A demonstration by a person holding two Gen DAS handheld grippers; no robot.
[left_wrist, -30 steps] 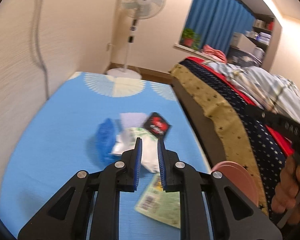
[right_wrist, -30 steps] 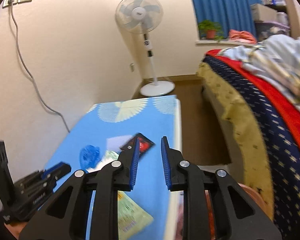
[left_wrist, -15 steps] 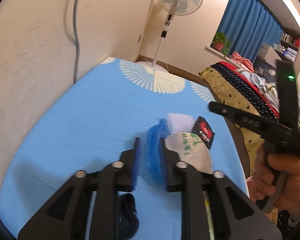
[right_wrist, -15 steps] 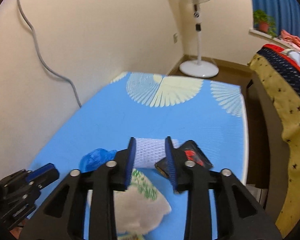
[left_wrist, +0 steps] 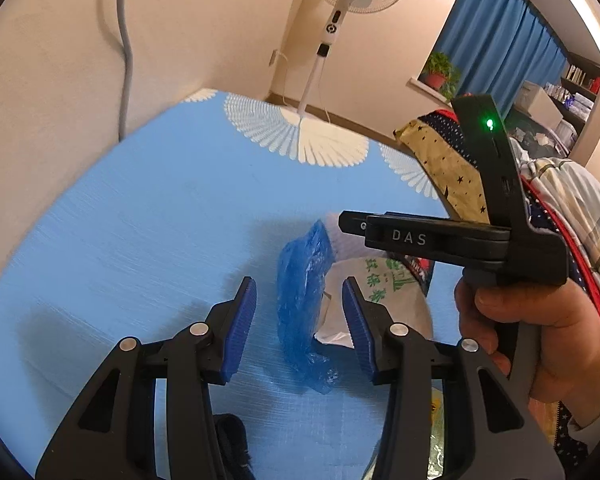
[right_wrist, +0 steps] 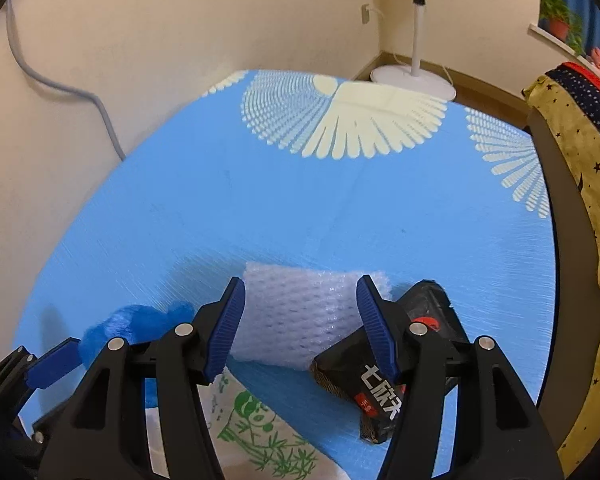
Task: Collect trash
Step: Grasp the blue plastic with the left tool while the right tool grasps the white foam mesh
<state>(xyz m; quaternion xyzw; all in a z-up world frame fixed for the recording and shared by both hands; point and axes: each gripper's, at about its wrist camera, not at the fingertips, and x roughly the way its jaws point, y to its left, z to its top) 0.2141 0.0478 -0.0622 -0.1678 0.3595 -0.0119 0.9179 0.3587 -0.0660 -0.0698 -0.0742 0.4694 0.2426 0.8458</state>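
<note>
Trash lies on a blue mat [left_wrist: 140,240]. A crumpled blue plastic bag [left_wrist: 302,300] sits between the spread fingers of my left gripper [left_wrist: 298,312], whose jaws are opening without touching it. Right of the bag lies a white wrapper with green print [left_wrist: 384,292]. In the right wrist view, a white foam net sleeve [right_wrist: 300,312] lies between the fingers of my right gripper [right_wrist: 300,316], which is opening too and clear of it. A black packet with red and white print [right_wrist: 384,384] lies partly under the right finger. The blue bag [right_wrist: 140,320] and white wrapper [right_wrist: 252,428] show lower left.
A standing fan [left_wrist: 340,8] stands past the mat's far end by the cream wall, where a grey cable [left_wrist: 126,40] hangs. A bed with a yellow star-print cover [left_wrist: 448,164] borders the mat's right side. A person's hand [left_wrist: 532,332] holds the right gripper's handle.
Both grippers dropped toward the trash on the mat and their jaws widened. The left now straddles the blue bag; the right swung in over the foam sleeve.
</note>
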